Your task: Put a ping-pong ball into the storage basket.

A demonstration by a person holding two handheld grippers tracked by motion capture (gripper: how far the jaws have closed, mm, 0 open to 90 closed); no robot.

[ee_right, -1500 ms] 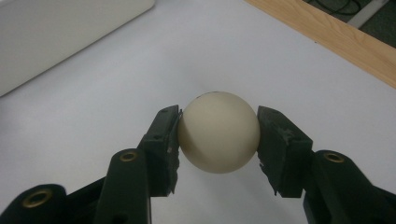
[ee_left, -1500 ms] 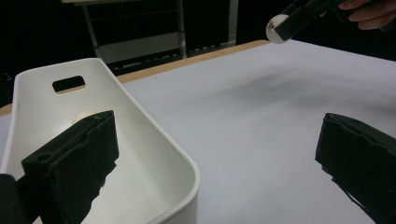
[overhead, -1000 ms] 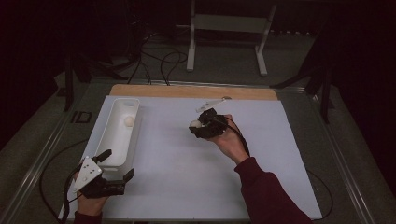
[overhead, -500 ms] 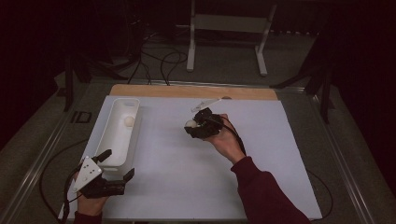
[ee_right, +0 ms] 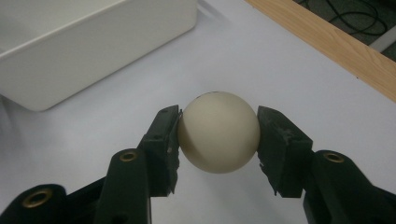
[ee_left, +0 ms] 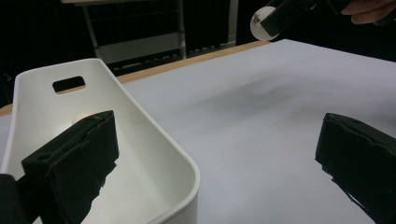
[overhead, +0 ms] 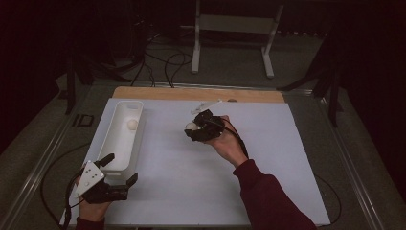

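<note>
My right gripper (overhead: 192, 128) hangs above the middle of the white mat, shut on a cream ball (overhead: 191, 126). In the right gripper view the ball (ee_right: 218, 132) sits squeezed between both pads (ee_right: 168, 135), a little above the mat. A long white tray (overhead: 109, 139) lies at the left, with a second ball (overhead: 132, 124) in its far half. My left gripper (overhead: 120, 168) is open at the tray's near end, one jaw inside the tray (ee_left: 154, 126) and the other over the mat. The held ball (ee_left: 261, 23) shows at the top of the left gripper view.
A wooden strip (overhead: 191, 93) runs along the mat's far edge. Beyond the table stand a white metal frame (overhead: 234, 28) and loose cables (overhead: 167, 62) on the floor. The tray wall (ee_right: 93, 42) lies ahead and left of the held ball.
The right hand has carried the ball a short way left, toward the tray. The left gripper has stayed where it was.
</note>
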